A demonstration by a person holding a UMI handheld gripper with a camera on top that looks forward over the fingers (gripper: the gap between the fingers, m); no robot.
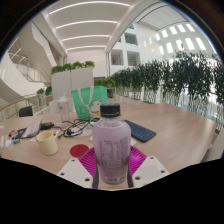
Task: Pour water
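A clear plastic water bottle with a black cap and a white label stands upright between my fingers. My gripper is shut on the bottle, both magenta pads pressing its sides. A pale yellow mug sits on the table to the left, beyond the fingers. A red round lid or coaster lies between the mug and the bottle.
The wooden table holds cables and small items at the back left, a dark tablet behind the bottle, and a green chair farther back. Potted plants line the far side.
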